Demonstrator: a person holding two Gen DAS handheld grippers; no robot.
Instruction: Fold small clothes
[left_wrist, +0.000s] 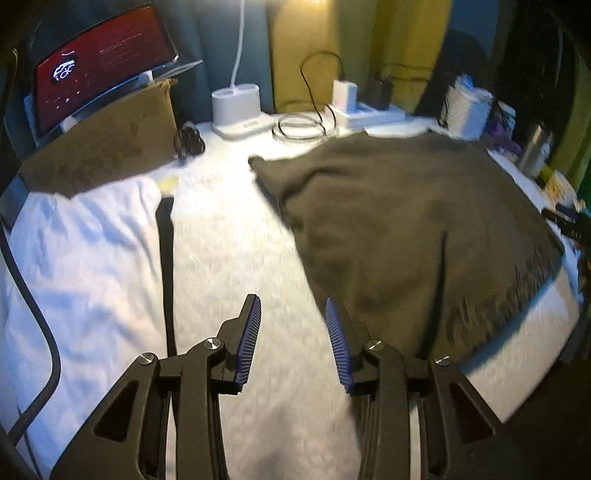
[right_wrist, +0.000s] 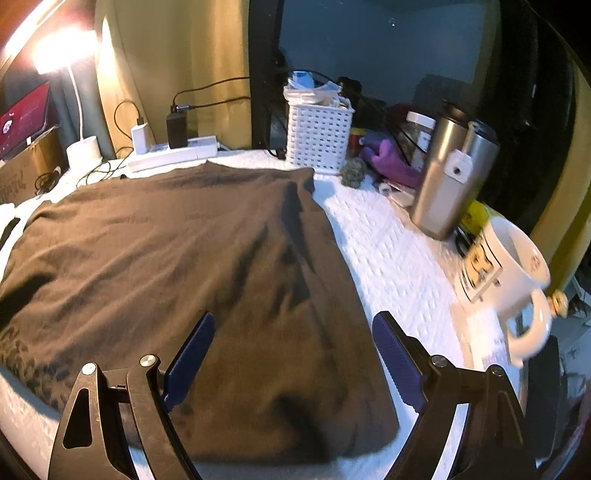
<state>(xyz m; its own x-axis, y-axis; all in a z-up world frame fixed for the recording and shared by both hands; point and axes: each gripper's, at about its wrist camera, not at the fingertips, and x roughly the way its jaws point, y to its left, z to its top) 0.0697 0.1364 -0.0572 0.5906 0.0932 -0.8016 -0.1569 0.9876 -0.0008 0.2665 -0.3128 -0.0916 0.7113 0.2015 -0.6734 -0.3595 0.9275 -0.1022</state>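
**Inspector A:** White quilted table cover (right_wrist: 388, 251) under lamp light. Where does the garment sit?

**Inspector B:** The dark brown shirt (right_wrist: 177, 258) lies spread flat across the middle of the cover, lightly creased. Its near edge runs close to the table's front; its right edge is a straight fold line with a bare white strip beyond it.

**A:** Grippers?

**B:** The right gripper (right_wrist: 293, 354) has its jaws spread wide, hovering above the shirt's near right corner, gripping nothing. The left gripper (left_wrist: 293, 339) is likewise spread, over bare cover just beside the shirt's left edge.

**A:** Room at the margins?

**B:** To the right, a white mug (right_wrist: 506, 273) and a steel tumbler (right_wrist: 447, 177) stand near the shirt's edge, with a white basket (right_wrist: 317, 140) at the far corner. To the left, open cover separates the shirt from a white cloth (left_wrist: 81, 258). A power strip (right_wrist: 173, 153) is just beyond the far edge.
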